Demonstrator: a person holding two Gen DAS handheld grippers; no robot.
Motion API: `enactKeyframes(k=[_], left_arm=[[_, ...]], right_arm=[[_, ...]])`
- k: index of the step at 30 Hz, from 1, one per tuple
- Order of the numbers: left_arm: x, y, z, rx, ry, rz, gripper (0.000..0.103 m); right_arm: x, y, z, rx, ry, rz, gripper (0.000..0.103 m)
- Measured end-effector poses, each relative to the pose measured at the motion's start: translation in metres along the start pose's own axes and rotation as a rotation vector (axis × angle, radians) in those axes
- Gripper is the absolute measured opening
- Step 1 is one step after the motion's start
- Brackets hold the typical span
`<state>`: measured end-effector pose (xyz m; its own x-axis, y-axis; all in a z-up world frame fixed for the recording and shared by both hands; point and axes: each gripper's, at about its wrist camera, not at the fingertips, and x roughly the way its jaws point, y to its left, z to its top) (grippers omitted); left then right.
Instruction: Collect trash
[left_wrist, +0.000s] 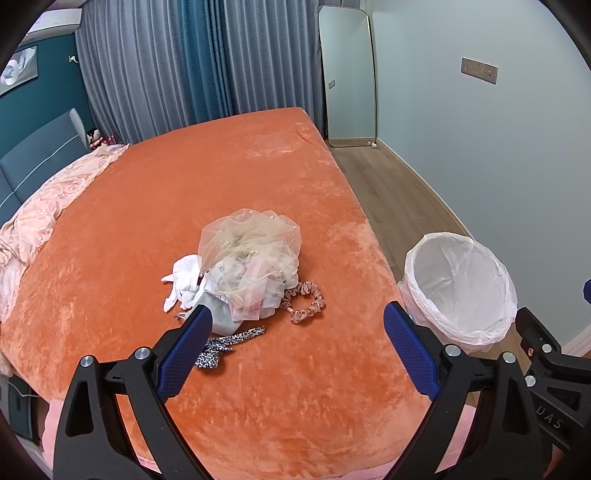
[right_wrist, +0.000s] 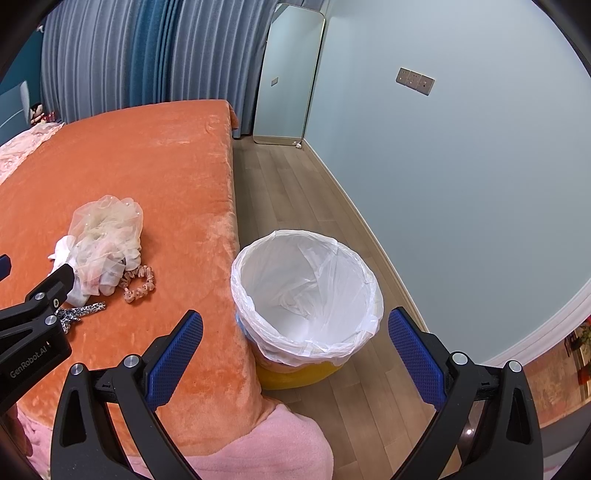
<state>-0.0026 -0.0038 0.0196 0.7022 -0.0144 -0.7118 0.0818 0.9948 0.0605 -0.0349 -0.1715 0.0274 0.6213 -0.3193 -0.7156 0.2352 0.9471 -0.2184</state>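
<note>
- The left gripper (left_wrist: 297, 339) hovers above the orange plush bed cover (left_wrist: 240, 177), jaws spread wide, holding nothing.
- The right gripper (right_wrist: 295, 345) hangs over the bed's right edge, jaws likewise apart and empty.
- The trash, a heap of cream tulle netting (left_wrist: 249, 243) on white crumpled cloth (left_wrist: 184, 282), lies mid-bed, with a pink spotted scrunchie (left_wrist: 306, 301) touching it and a leopard-print fabric strip (left_wrist: 221, 345) just beside.
- The yellow bin with white plastic liner (right_wrist: 306, 288) stands on the floor against the bed's right edge.
- Risk: tulle is loose; a shallow pinch would likely take only one layer, scattering the remainder.
- Risk: trailing netting may snag the liner rim and drag it off.
</note>
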Motion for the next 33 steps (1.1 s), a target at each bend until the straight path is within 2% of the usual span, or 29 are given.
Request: enactKeyframes(k=[33], left_arm=[[0.0002, 0.0019, -0.0032, -0.004, -0.019, 0.006, 0.089]], right_arm=[[-0.0035, -0.0015, 0.0073, 0.001, -0.002, -0.002, 0.096]])
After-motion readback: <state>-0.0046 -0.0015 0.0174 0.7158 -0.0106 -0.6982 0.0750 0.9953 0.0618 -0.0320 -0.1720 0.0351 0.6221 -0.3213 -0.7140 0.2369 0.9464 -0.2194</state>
